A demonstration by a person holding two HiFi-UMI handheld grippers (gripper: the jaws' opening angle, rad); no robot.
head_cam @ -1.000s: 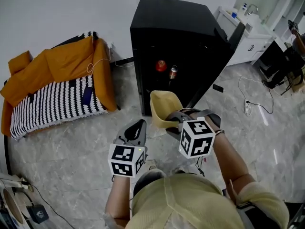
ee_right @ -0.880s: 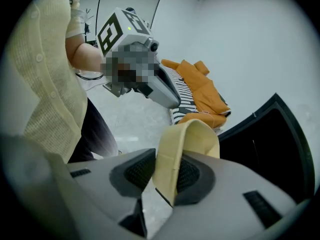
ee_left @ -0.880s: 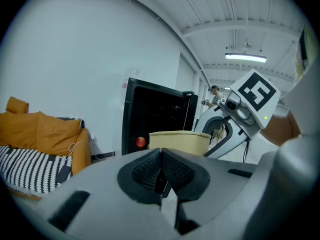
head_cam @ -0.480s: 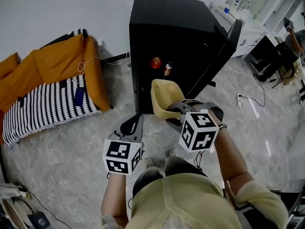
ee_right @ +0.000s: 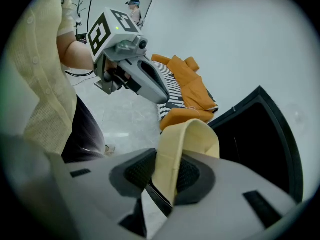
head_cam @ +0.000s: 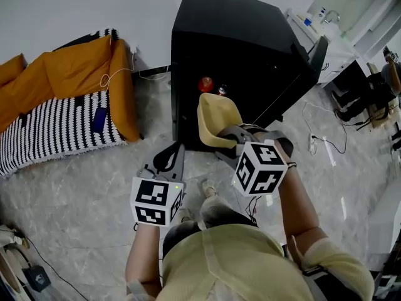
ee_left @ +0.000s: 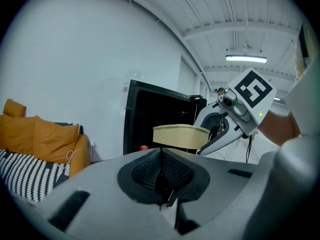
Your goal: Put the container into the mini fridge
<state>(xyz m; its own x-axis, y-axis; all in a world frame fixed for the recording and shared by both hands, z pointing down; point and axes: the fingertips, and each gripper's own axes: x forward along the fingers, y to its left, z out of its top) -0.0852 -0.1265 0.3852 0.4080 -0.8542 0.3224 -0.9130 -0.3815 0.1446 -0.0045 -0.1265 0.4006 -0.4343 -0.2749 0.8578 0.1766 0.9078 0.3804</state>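
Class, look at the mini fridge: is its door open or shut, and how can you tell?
Open. The fridge's dark inside shows, with a red thing in it, and the door stands swung out to the right.

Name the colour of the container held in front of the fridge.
The container is pale yellow, clearest in the head view.

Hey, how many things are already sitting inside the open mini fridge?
2: a red round item on the left and a can just right of it. The dark interior may hide more.
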